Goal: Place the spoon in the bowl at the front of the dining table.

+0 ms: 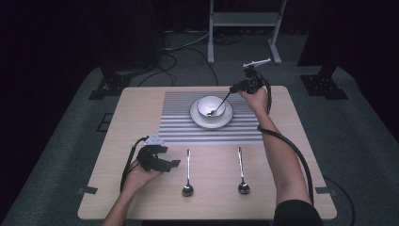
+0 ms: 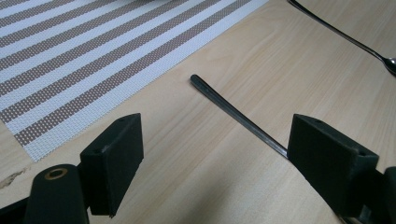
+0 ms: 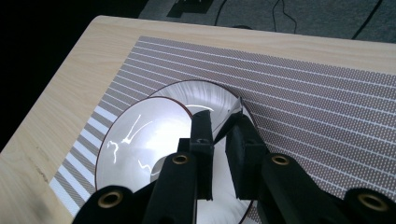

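Right forearm extended far across the surface [image 1: 141, 108], wrist bent inward so the right claw [image 1: 234, 88] tilts down toward the bowl [image 1: 211, 105] on its plate [image 1: 226, 118]; jaws clamped on a spoon [image 1: 221, 102] whose tip lies inside the bowl. Left hand [image 1: 139, 174] rests nearer the person than the bowl, left claw [image 1: 175, 163] parted (jaws apart), beside a second spoon [image 1: 187, 172]; a third spoon [image 1: 242, 172] lies beyond, below the striped mat [image 1: 179, 122].
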A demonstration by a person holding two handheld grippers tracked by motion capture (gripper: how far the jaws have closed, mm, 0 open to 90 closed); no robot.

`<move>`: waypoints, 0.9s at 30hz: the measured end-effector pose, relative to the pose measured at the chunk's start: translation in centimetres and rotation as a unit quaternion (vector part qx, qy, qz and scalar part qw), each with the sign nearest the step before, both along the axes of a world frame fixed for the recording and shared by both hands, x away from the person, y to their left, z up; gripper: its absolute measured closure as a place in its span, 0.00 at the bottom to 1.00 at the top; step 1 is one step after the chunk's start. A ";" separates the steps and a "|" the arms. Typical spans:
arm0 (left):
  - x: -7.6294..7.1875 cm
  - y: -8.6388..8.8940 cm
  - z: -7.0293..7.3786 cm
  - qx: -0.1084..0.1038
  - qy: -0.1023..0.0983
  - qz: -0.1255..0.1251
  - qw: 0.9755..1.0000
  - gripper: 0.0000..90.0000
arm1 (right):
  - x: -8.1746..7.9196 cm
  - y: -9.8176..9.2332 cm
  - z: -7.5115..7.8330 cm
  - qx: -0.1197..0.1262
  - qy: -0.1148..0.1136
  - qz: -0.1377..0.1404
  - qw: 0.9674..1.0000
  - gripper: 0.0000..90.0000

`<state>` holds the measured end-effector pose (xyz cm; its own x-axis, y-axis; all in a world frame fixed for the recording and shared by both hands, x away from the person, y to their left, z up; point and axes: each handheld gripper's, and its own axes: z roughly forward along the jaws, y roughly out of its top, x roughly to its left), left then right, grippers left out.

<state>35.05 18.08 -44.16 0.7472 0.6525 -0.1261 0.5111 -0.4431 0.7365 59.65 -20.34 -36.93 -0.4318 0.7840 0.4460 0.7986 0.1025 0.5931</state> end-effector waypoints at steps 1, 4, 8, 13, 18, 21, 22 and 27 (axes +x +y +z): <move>0.0 0.0 0.0 0.001 0.001 0.000 1.000 0.20 | -0.1 -0.1 -0.1 -0.001 0.001 0.000 1.000 0.87; -0.1 0.0 0.0 0.002 -0.001 0.000 1.000 0.20 | -0.4 -0.3 -0.4 0.004 0.001 0.002 1.000 0.86; 0.0 -0.1 0.0 0.004 0.001 0.001 1.000 0.20 | -0.9 -0.8 -0.8 0.006 0.005 0.005 1.000 0.83; 0.0 0.1 0.1 0.000 -0.001 0.003 1.000 0.20 | -1.6 -1.6 -1.1 0.017 0.007 0.009 1.000 0.80; 0.0 0.1 0.0 0.002 -0.001 0.004 1.000 0.19 | -2.3 -2.1 -1.2 0.019 0.006 0.017 1.000 0.75; 0.0 0.1 0.1 -0.002 0.001 0.004 1.000 0.19 | -3.2 -2.5 -1.3 0.021 0.006 0.021 1.000 0.73; 0.0 0.2 0.2 -0.002 0.000 0.005 1.000 0.19 | -3.4 -2.6 -1.3 0.020 0.006 0.024 0.999 0.72; 0.1 0.3 0.2 -0.004 0.003 0.008 1.000 0.19 | -4.5 -2.8 -1.5 0.035 0.000 0.028 0.999 0.68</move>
<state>35.14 18.37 -44.00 0.7366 0.6627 -0.1353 0.5216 -0.4292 0.7374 55.19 -23.17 -38.38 -0.4747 0.7259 0.4978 0.7923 0.1061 0.6008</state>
